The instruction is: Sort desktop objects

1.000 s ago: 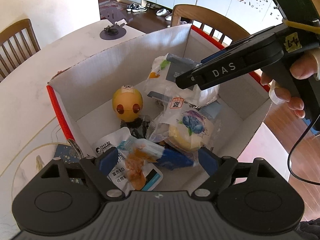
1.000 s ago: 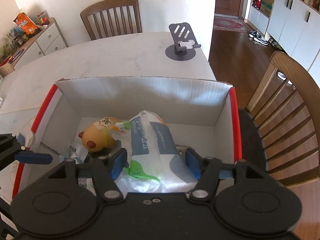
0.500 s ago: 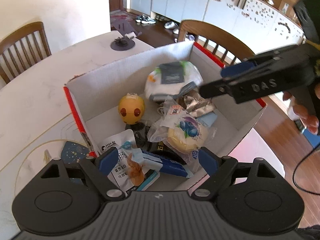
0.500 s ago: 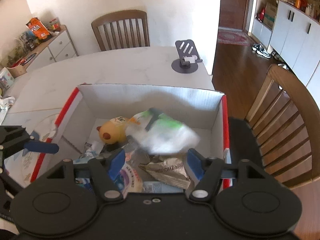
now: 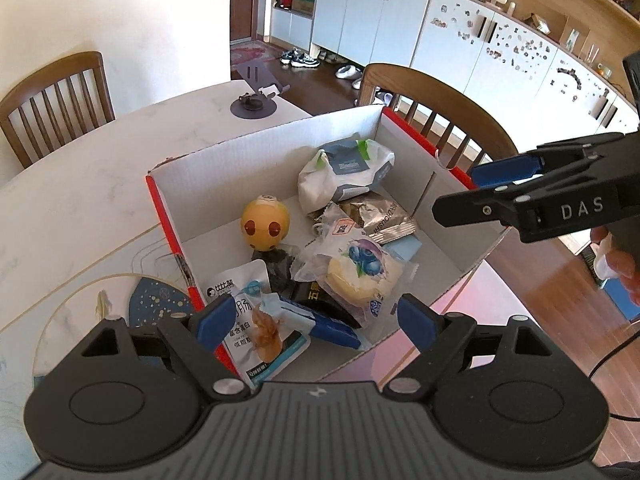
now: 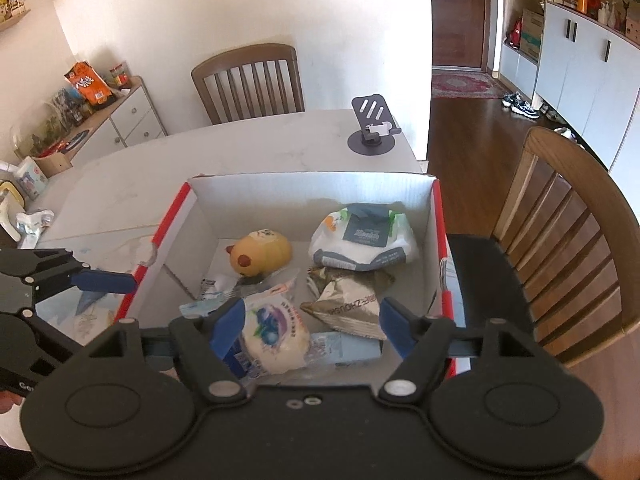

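A white cardboard box with red edges (image 5: 166, 216) (image 6: 176, 216) stands on the table and holds several items. A white wet-wipes pack (image 5: 346, 172) (image 6: 364, 238) lies at its far end. A yellow round toy (image 5: 265, 224) (image 6: 260, 254), a blueberry bread packet (image 5: 360, 268) (image 6: 276, 338), a silver foil snack (image 5: 380, 216) (image 6: 348, 304) and a white snack pouch (image 5: 256, 320) lie around it. My left gripper (image 5: 316, 316) is open and empty above the box's near end. My right gripper (image 6: 306, 320) is open and empty above the box's side; it also shows in the left wrist view (image 5: 492, 188).
A dark phone stand (image 5: 254, 100) (image 6: 374, 128) sits at the table's far corner. Wooden chairs (image 6: 248, 80) (image 6: 576, 216) stand at the table's sides. A blue starry coaster (image 5: 158, 300) lies left of the box. A white sideboard with snacks (image 6: 100, 120) stands by the wall.
My right gripper let go of the wet-wipes pack, which dropped into the box's far end. Both grippers have pulled up and back from the box.
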Demonstrator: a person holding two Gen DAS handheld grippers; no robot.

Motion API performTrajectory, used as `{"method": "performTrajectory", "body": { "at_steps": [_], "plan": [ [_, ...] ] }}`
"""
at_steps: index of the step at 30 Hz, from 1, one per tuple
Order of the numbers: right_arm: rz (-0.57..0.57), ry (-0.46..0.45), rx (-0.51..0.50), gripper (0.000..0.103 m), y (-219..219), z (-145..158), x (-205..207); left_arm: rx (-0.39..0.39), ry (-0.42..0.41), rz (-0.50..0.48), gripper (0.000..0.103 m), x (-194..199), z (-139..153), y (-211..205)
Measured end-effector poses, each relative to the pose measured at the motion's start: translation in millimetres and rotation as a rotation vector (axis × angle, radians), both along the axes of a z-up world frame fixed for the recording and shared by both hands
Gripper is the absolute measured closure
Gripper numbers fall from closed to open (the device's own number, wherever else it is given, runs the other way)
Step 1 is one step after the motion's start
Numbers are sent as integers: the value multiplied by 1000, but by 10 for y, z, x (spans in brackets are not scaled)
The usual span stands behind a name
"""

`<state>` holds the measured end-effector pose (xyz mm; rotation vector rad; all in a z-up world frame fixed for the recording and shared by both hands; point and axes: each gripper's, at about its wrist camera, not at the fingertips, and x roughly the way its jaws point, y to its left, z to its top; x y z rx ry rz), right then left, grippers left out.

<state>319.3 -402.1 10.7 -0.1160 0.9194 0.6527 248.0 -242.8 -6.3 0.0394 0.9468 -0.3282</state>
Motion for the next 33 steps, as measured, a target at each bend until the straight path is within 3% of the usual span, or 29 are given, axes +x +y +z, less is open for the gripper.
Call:
{"method": "performTrajectory", "body": {
  "at_steps": [2, 5, 10, 21, 33],
  "plan": [
    [-5, -4, 6, 28, 9, 18, -49, -12, -3, 0, 14, -34, 22, 25],
    [-17, -13, 14, 27, 17, 44, -125, -21, -16, 3, 1, -88, 53, 68],
    [-23, -36, 25, 25, 58, 76, -289, -35, -31, 20, 0, -183, 97, 182],
    [-67, -116, 75, 10, 102, 141, -705, -35, -61, 45, 0, -390, 131, 432],
    [-136, -179, 102, 5, 137, 102, -1133, -36, -83, 28, 0, -669, 160, 514]
  ]
}}
